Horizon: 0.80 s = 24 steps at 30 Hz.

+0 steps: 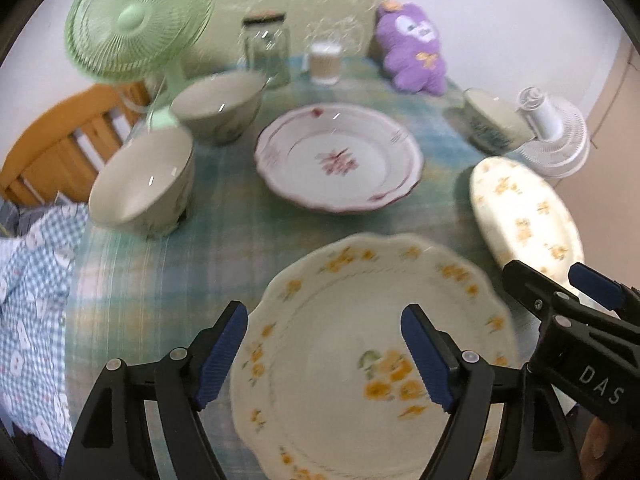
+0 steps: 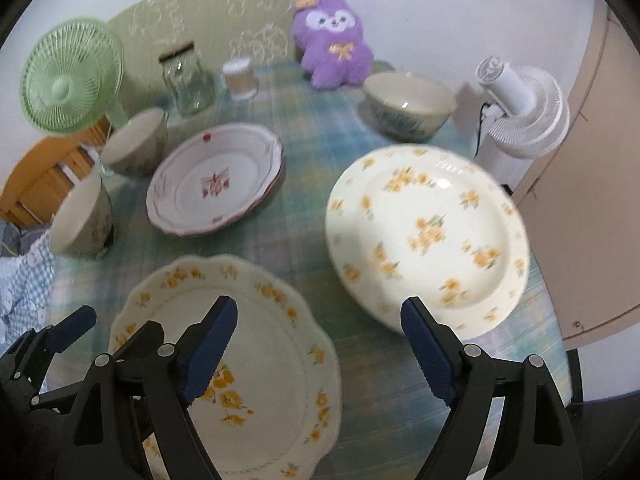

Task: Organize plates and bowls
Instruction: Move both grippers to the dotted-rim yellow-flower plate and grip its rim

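Observation:
A scalloped yellow-flowered plate (image 1: 360,352) (image 2: 240,364) lies at the table's near edge. My left gripper (image 1: 324,352) is open above it, empty. A round yellow-flowered plate (image 2: 428,232) (image 1: 524,216) lies to the right. My right gripper (image 2: 320,348) is open and empty between the two plates, its jaws wide. A red-flowered plate (image 1: 340,156) (image 2: 216,180) sits mid-table. Two bowls (image 1: 144,180) (image 1: 218,104) stand at the left, also in the right wrist view (image 2: 80,216) (image 2: 136,140). A third bowl (image 2: 408,104) (image 1: 492,120) stands at the back right.
A green fan (image 1: 136,20), a glass jar (image 1: 268,48), a cup (image 1: 324,60) and a purple plush toy (image 2: 332,40) line the back. A white fan (image 2: 520,116) stands at the right edge. A checked cloth (image 1: 32,312) and a wooden chair (image 1: 60,136) are at the left.

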Each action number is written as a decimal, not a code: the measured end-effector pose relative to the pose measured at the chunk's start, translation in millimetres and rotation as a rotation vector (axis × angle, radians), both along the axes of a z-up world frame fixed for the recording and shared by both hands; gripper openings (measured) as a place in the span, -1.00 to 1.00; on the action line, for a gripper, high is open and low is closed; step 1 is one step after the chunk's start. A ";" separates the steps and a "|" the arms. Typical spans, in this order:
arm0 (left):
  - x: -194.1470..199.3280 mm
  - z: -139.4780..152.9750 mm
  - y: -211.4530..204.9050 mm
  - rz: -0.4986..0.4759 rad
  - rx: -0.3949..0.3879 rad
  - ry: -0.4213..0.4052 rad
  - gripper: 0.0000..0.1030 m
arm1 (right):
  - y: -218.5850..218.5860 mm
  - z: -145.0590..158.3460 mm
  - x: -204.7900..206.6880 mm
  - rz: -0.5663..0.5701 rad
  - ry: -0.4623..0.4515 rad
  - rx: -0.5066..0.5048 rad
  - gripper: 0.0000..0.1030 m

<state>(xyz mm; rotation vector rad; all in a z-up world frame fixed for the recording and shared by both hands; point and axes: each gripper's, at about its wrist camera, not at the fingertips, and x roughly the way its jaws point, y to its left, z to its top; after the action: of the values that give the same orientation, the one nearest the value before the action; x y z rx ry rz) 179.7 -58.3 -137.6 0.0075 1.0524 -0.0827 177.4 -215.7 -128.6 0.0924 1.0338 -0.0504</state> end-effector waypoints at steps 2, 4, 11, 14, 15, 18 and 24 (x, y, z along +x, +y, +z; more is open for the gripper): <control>3.1 10.5 -12.1 -0.016 -0.013 -0.018 0.57 | -10.2 8.3 2.1 -0.003 -0.008 -0.001 0.68; 10.7 16.1 -20.4 -0.014 -0.023 -0.018 0.57 | -20.6 16.1 3.5 -0.001 -0.025 -0.003 0.68; 22.1 28.9 -64.0 0.000 -0.019 -0.072 0.57 | -64.0 34.5 19.9 0.018 -0.068 -0.014 0.67; 25.9 31.6 -84.0 0.010 -0.018 -0.088 0.57 | -84.5 36.8 27.4 0.031 -0.079 -0.006 0.67; 28.8 31.9 -92.6 0.016 -0.018 -0.091 0.57 | -90.2 37.2 29.3 0.035 -0.081 -0.003 0.67; 33.5 31.2 -109.7 0.030 -0.027 -0.095 0.57 | -109.8 38.5 34.9 0.046 -0.088 -0.001 0.67; 42.5 25.9 -135.4 0.055 -0.040 -0.089 0.57 | -135.6 32.7 47.8 0.071 -0.090 -0.003 0.62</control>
<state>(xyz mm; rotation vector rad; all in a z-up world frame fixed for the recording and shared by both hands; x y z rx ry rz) 222.2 -193.7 -111.6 -0.0535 0.9614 -0.0531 225.2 -351.3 -95.8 0.0547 0.9460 0.0162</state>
